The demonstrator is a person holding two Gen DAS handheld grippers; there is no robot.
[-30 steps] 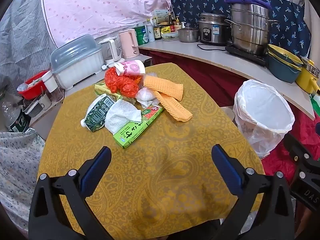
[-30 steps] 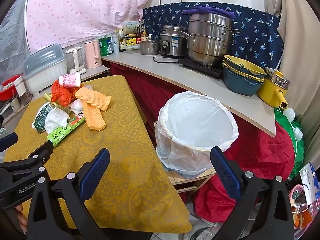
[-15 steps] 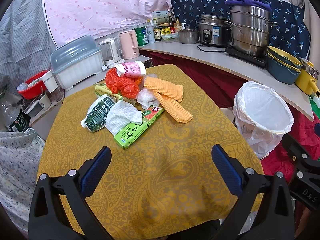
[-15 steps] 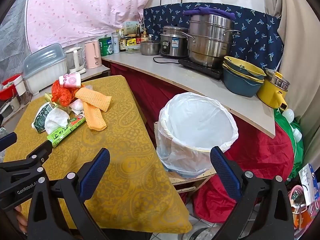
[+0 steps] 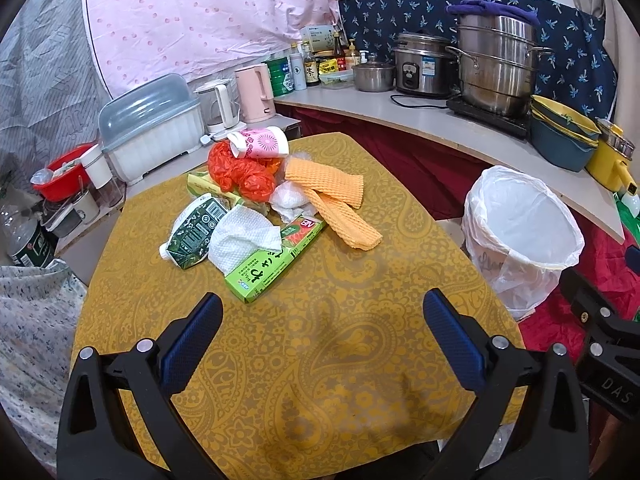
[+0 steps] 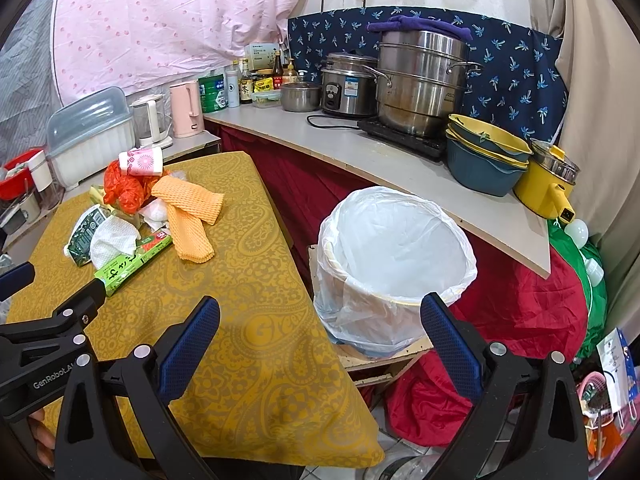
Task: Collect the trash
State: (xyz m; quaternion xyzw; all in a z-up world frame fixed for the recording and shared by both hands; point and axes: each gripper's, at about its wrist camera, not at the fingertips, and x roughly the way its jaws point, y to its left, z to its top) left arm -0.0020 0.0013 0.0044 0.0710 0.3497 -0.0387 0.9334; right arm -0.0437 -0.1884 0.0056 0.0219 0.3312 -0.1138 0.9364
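the trash sits in one heap on the far half of the tabletop [image 5: 320,360], ahead of the left hand-held gripper [image 5: 320,336] and slightly to its left; nothing has been picked up yet by the look of it. nearest item is the green box [image 5: 276,258], its long axis running diagonally from near-left to far-right, its near end just beyond the left gripper's spread, empty jaws. a white tissue [image 5: 244,236] lies partly on it, a dark green pouch [image 5: 192,230] to its left, orange foam sleeves [image 5: 332,196] to its right, and behind them an orange bag [image 5: 240,172] and a pink cup [image 5: 260,143] on its side. the right hand-held gripper [image 6: 320,338] is also wide open and empty, aimed between the tabletop edge and the lined bin [image 6: 396,256], which stands off the right side of the tabletop, lower down. the left gripper is the nearer to the heap, the right the nearer to the bin. i judge that a grasp on the box would go better across its narrow width, so the wrist would need turning. against the earlier frames almost nothing differs: both views are nearly unchanged, the jaws equally wide, the heap undisturbed.
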